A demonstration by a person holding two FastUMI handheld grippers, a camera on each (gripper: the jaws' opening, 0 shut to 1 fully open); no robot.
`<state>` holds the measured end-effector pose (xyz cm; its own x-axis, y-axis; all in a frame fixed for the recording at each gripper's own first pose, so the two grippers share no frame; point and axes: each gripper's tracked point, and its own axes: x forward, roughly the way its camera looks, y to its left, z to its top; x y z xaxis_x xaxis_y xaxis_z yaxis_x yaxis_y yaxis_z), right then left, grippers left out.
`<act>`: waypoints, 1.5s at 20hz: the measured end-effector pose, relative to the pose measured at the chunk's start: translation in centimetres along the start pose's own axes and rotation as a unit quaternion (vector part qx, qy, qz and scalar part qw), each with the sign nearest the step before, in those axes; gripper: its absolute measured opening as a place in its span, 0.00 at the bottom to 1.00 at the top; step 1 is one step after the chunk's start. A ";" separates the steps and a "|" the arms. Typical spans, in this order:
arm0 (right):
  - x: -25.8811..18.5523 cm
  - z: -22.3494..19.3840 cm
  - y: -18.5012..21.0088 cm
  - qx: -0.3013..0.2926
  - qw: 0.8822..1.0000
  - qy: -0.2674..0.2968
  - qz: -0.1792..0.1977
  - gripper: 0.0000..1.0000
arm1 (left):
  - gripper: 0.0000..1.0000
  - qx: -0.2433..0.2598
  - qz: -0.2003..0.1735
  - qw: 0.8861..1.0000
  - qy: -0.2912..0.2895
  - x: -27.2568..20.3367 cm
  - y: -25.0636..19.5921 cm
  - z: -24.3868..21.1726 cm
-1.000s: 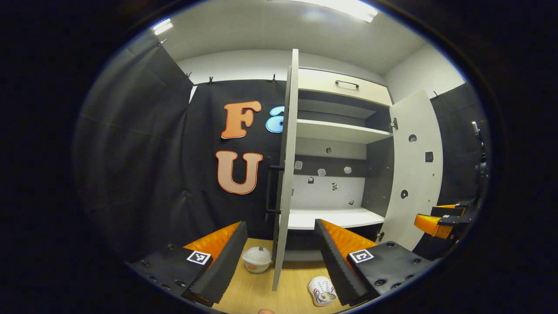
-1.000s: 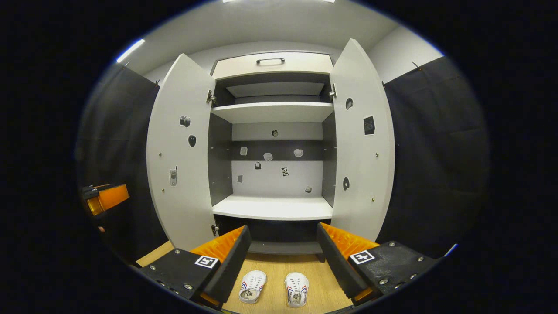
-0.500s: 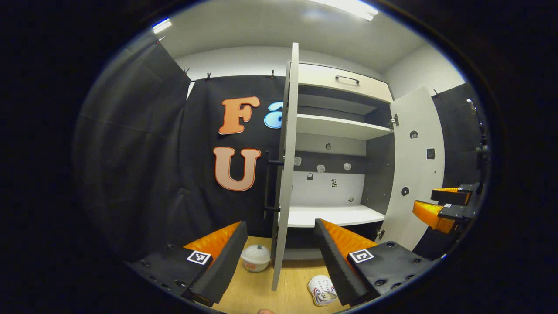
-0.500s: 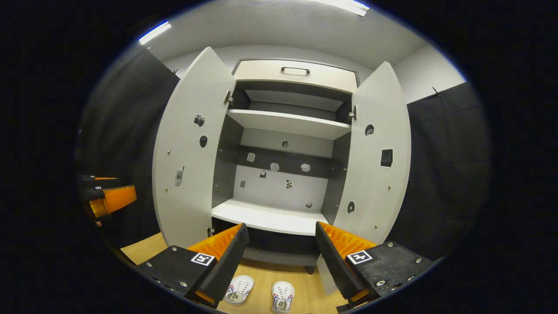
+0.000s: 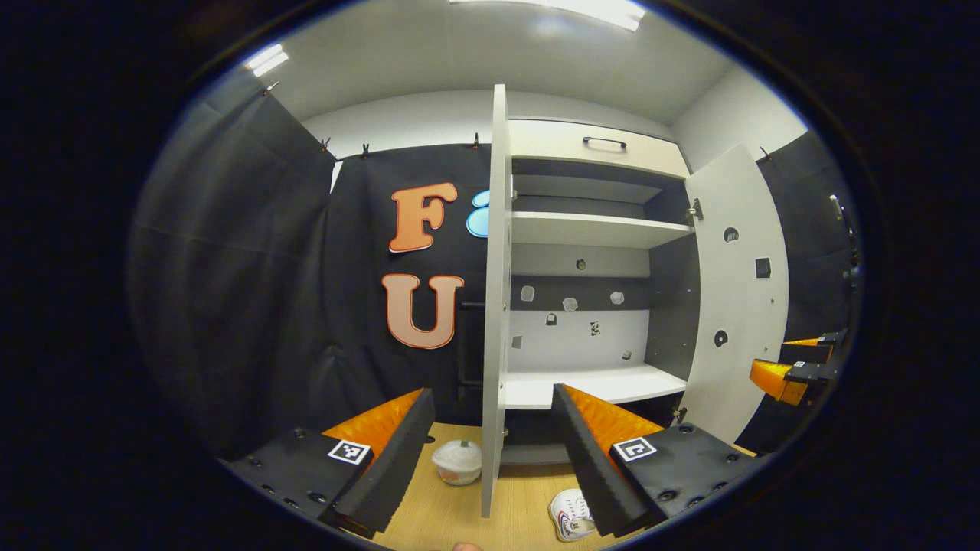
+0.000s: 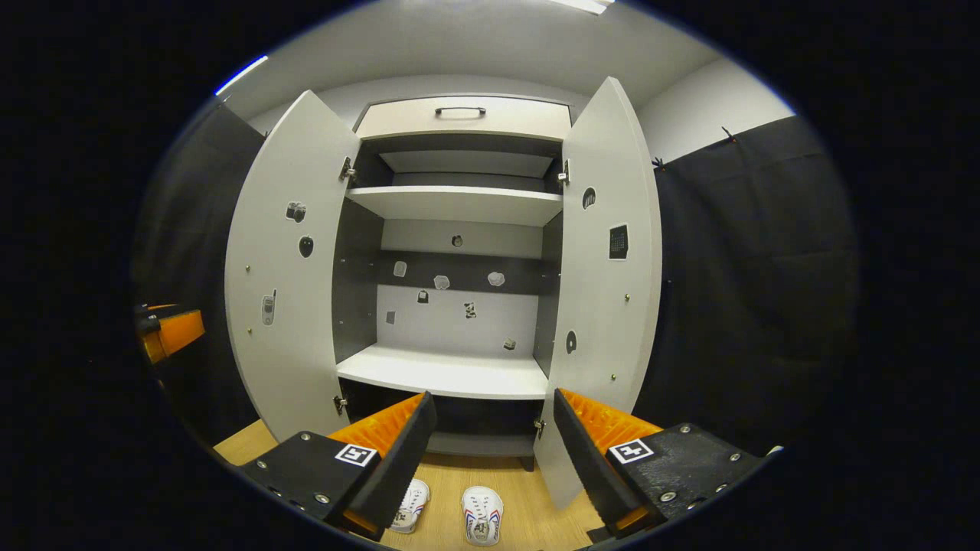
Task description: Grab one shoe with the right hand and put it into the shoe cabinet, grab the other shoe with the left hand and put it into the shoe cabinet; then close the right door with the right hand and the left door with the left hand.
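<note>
Right gripper (image 6: 490, 451) spread wide, empty, hovering above wooden floor (image 6: 528, 520). Two white shoes side by side at bottom centre of right gripper view: left shoe (image 6: 409, 506) half behind its finger, right shoe (image 6: 481, 514) in gap, long axes toward shoe cabinet (image 6: 459, 291). Both below and just ahead: drop needed. Doors agape, lower shelf (image 6: 444, 373) bare. Left gripper (image 5: 490, 451) wide too, empty, aimed at left door (image 5: 494, 306) edge-on; one shoe (image 5: 570, 514) low right, white bowl (image 5: 457, 461) nearby. Right gripper looks nearer.

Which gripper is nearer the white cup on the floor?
Left. The left gripper faces the white cup, just behind the left door; the right gripper fronts the cabinet opening.
</note>
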<state>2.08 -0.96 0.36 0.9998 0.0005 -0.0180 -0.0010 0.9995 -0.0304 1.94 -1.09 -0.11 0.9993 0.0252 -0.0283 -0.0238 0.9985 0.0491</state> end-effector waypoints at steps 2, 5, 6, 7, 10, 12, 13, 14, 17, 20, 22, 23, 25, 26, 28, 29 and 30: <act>0.6 -1.6 -0.4 0.002 1.000 0.009 0.003 0.94 | 1.00 0.000 0.006 1.000 -0.006 -0.2 -0.1 0.4; 1.7 -6.1 -0.8 0.005 0.999 0.034 0.006 0.95 | 0.99 0.010 0.024 1.000 -0.013 -0.8 0.2 0.6; 2.1 -8.2 -0.9 0.004 0.999 0.045 0.005 0.94 | 0.99 0.011 0.026 1.000 -0.012 -1.0 0.1 0.4; 2.5 -10.2 -1.1 0.003 0.999 0.053 0.003 0.95 | 0.98 0.013 0.029 0.999 -0.009 -1.3 -0.1 0.1; 4.2 -17.7 -1.8 -0.005 0.996 0.093 -0.011 0.95 | 0.98 0.022 0.038 0.999 0.000 -1.9 0.2 -0.9; 5.0 -23.2 -2.4 -0.012 0.991 0.135 -0.019 0.95 | 0.98 0.023 0.039 0.999 0.007 -2.3 0.2 -1.4; 5.2 -25.9 -2.3 -0.007 0.987 0.160 -0.019 0.95 | 0.98 0.024 0.038 0.999 0.011 -2.4 0.4 -1.7; 5.3 -28.2 -2.3 -0.001 0.984 0.177 -0.018 0.95 | 0.98 0.027 0.039 0.999 0.013 -2.5 0.6 -1.9; 5.5 -34.3 -2.5 -0.016 0.974 0.225 -0.023 0.95 | 0.99 0.037 0.046 0.998 0.021 -2.6 1.4 -3.0; 5.7 -38.8 -1.5 -0.020 0.963 0.269 -0.012 0.93 | 0.98 0.044 0.050 0.997 0.037 -2.6 1.9 -4.5; 5.8 -40.7 -1.6 -0.020 0.957 0.289 -0.013 0.91 | 0.98 0.047 0.051 0.997 0.045 -2.3 2.3 -5.2; 6.0 -41.4 -1.6 -0.018 0.955 0.297 -0.014 0.87 | 0.98 0.049 0.051 0.996 0.050 -2.3 2.4 -5.7; 6.3 -43.1 -1.5 -0.013 0.949 0.316 -0.014 0.82 | 0.99 0.050 0.050 0.996 0.058 -2.2 2.5 -6.5; 6.4 -43.8 -1.3 -0.007 0.945 0.325 -0.009 0.81 | 0.99 0.048 0.049 0.996 0.061 -2.0 2.6 -6.8; 6.3 -45.4 -0.8 -0.003 0.936 0.351 0.001 0.75 | 1.00 0.044 0.048 0.996 0.067 -1.9 2.7 -7.4; 6.3 -46.0 -0.7 -0.006 0.932 0.362 0.006 0.70 | 1.00 0.042 0.048 0.996 0.068 -1.6 2.8 -7.7; 6.3 -46.6 -0.4 -0.005 0.928 0.372 0.010 0.68 | 1.00 0.040 0.047 0.996 0.068 -1.4 2.8 -7.7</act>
<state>7.53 -2.77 -46.31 0.7108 -0.0067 -0.7034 -0.0226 0.9992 -0.0324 0.20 2.04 -7.62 0.9793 0.1306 -0.1549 -0.1096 0.9844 0.1374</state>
